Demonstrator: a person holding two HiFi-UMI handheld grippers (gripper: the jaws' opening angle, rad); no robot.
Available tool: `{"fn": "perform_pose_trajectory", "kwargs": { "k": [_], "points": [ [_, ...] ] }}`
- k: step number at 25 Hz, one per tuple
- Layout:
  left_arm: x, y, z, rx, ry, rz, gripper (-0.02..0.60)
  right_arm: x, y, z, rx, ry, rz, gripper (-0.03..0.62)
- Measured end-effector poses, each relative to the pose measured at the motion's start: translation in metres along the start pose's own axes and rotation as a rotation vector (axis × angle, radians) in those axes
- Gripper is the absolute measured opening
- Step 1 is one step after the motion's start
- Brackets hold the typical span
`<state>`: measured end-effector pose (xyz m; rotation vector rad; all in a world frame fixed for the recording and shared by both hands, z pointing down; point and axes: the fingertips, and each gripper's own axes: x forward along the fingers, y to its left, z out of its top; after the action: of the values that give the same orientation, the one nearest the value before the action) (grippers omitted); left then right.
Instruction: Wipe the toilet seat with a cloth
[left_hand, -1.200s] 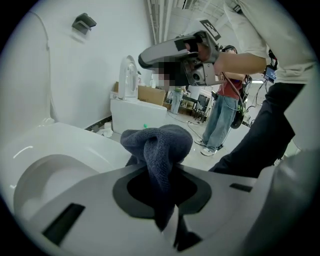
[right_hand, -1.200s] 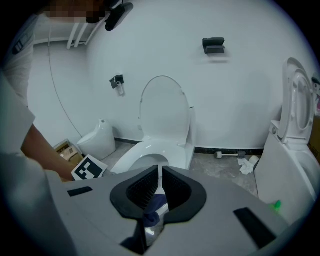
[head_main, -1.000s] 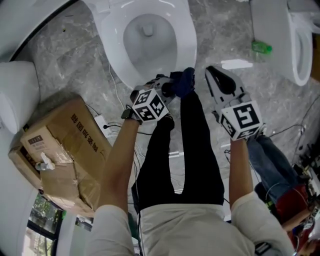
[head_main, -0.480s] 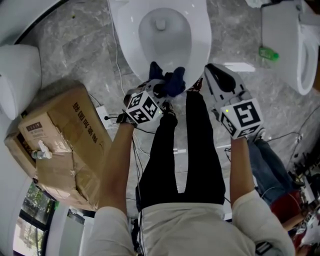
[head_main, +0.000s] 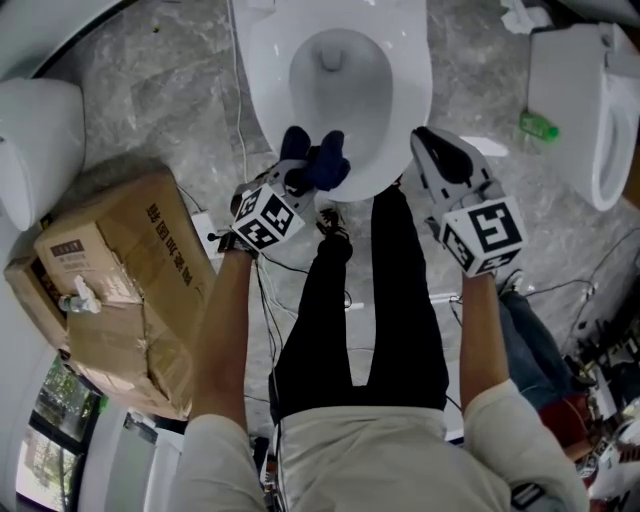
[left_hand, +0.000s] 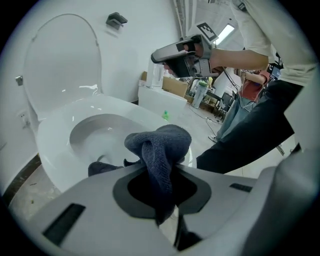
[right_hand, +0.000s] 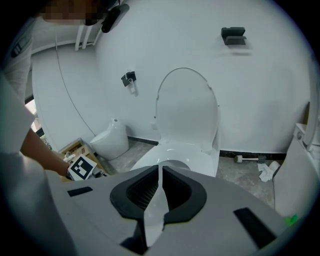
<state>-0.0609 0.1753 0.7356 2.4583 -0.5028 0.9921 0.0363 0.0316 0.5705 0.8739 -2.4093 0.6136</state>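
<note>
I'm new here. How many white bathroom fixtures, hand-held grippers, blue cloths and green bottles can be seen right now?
White porcelain fixtures: 3 (toilet, fixture on the right, fixture on the left)
Grippers: 2 (left gripper, right gripper)
Dark blue cloth: 1
Green bottle: 1
Total: 7

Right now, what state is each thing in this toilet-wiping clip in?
toilet lid, raised.
toilet seat, down.
cloth, bunched, over the seat's front edge.
left gripper, jaws shut on the cloth.
right gripper, jaws closed to a slit, empty.
</note>
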Motion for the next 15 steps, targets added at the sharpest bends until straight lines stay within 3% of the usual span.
{"fn": "perform_pose_trajectory", "kwargs": {
  "k": [10, 15],
  "points": [
    [-0.014, 0.087, 0.006, -0.102, 0.024, 0.151, 0.046, 0.023, -0.021, 0.02, -0.024, 0.005, 0.027, 0.044],
    [-0.017, 0.133, 0.015, -0.095, 0.042, 0.201, 0.048, 0.028, -0.039, 0.025, -0.029, 0.024, 0.033, 0.044]
  ]
}}
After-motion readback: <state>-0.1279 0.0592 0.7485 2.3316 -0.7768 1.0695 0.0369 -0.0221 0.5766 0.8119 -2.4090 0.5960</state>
